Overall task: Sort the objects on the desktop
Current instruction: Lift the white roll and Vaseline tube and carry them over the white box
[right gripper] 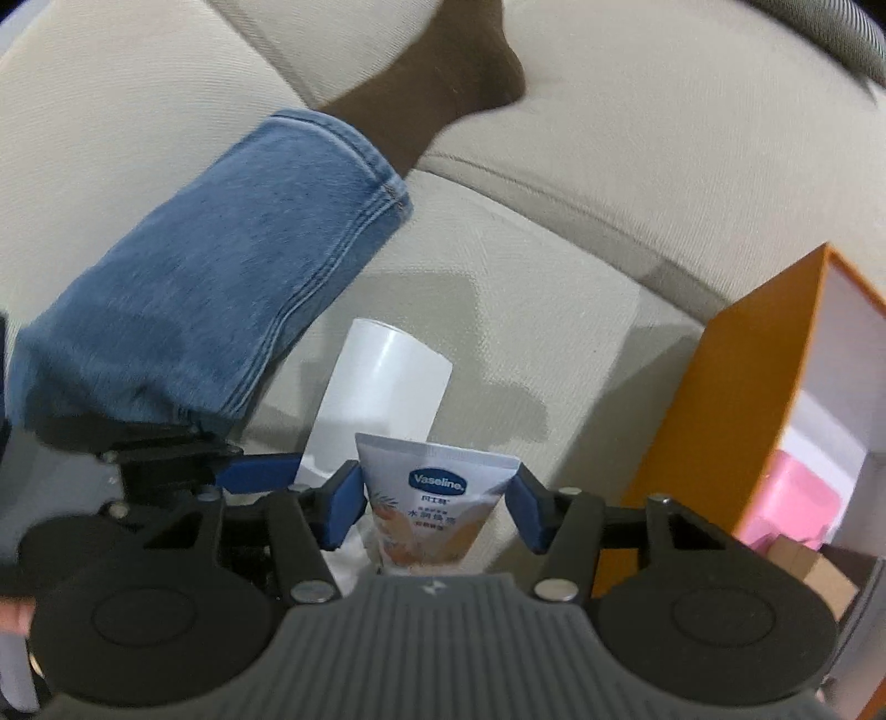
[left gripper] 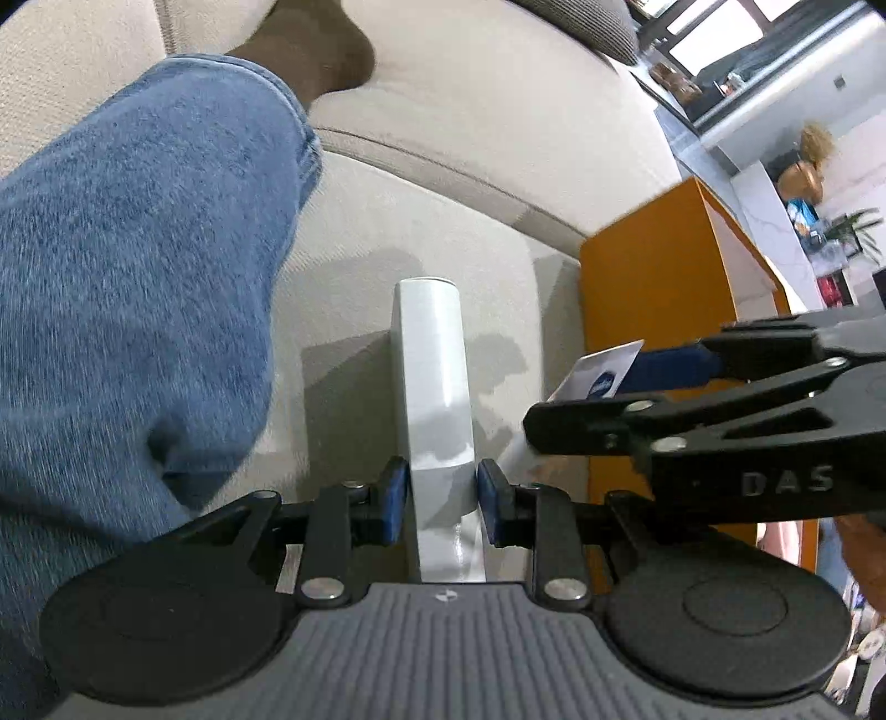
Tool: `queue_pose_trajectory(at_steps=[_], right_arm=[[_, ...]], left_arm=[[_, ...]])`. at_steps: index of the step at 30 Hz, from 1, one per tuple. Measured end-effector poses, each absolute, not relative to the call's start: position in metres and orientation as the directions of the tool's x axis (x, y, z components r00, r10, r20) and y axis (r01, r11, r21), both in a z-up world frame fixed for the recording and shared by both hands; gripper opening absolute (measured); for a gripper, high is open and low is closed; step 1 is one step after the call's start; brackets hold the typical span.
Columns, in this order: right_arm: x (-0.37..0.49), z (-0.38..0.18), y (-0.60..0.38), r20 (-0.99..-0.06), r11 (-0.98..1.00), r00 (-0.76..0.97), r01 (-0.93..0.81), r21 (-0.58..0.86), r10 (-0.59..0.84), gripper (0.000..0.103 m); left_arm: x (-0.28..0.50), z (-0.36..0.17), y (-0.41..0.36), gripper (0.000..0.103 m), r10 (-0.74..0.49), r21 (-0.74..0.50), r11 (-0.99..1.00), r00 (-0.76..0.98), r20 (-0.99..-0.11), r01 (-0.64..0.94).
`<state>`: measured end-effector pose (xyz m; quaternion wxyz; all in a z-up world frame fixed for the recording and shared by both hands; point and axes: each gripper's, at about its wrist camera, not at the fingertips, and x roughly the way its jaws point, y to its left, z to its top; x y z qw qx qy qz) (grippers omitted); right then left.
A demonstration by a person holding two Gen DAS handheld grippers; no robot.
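My left gripper point(left gripper: 443, 493) is shut on a plain white cylindrical bottle point(left gripper: 432, 376) and points steeply down over the beige sofa cushion point(left gripper: 443, 177). The bottle's far end sticks out well past the blue pads. My right gripper point(right gripper: 437, 501) is shut on a white Vaseline tube point(right gripper: 437, 487), its pads pressing on the tube's two edges. In the left wrist view the right gripper point(left gripper: 598, 387) comes in from the right with the Vaseline tube point(left gripper: 603, 371), close beside the bottle. In the right wrist view the white bottle point(right gripper: 382, 387) lies just beyond the tube.
An orange open box point(right gripper: 736, 415) stands at the right on the sofa, holding a pink item point(right gripper: 797, 498) and a small brown carton point(right gripper: 814, 565). A person's leg in blue jeans point(left gripper: 138, 277) with a brown sock point(left gripper: 321, 44) lies across the left.
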<state>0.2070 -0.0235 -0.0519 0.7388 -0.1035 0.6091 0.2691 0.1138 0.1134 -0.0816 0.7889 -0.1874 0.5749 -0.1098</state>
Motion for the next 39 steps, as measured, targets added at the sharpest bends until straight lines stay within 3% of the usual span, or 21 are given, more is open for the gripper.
queue_pose_trajectory(at_steps=[12, 15, 22, 29, 31, 33, 35, 39], right_arm=[[0.153, -0.05, -0.045, -0.921, 0.722, 0.169, -0.675, 0.153, 0.352, 0.056], [0.138, -0.052, -0.041, -0.93, 0.677, 0.181, -0.73, 0.092, 0.321, 0.051], [0.121, -0.055, -0.029, -0.923, 0.519, 0.296, -0.845, -0.133, 0.246, 0.051], [0.113, -0.043, -0.017, -0.921, 0.269, 0.281, -0.94, -0.208, 0.271, 0.051], [0.111, -0.043, -0.012, -0.93, 0.229, 0.268, -0.95, -0.212, 0.252, 0.044], [0.112, -0.045, -0.009, -0.94, 0.225, 0.256, -0.953, -0.205, 0.227, 0.024], [0.111, -0.048, -0.011, -0.944, 0.235, 0.246, -0.953, -0.193, 0.22, 0.015], [0.109, -0.046, -0.019, -0.939, 0.31, 0.238, -0.938, -0.156, 0.248, 0.01]], left_arm=[[0.102, -0.085, 0.098, 0.031, -0.392, -0.429, 0.902, 0.322, -0.862, -0.05], [0.106, -0.087, 0.092, 0.031, -0.377, -0.412, 0.91, 0.321, -0.869, -0.046], [0.111, -0.09, 0.09, 0.031, -0.373, -0.411, 0.91, 0.321, -0.87, -0.056], [0.108, -0.089, 0.091, 0.031, -0.371, -0.409, 0.911, 0.319, -0.872, -0.059], [0.108, -0.089, 0.092, 0.031, -0.371, -0.409, 0.911, 0.319, -0.872, -0.06], [0.107, -0.09, 0.092, 0.031, -0.369, -0.407, 0.911, 0.32, -0.873, -0.058], [0.107, -0.089, 0.092, 0.031, -0.367, -0.404, 0.913, 0.322, -0.873, -0.054], [0.107, -0.079, 0.092, 0.031, -0.344, -0.378, 0.925, 0.349, -0.872, -0.031]])
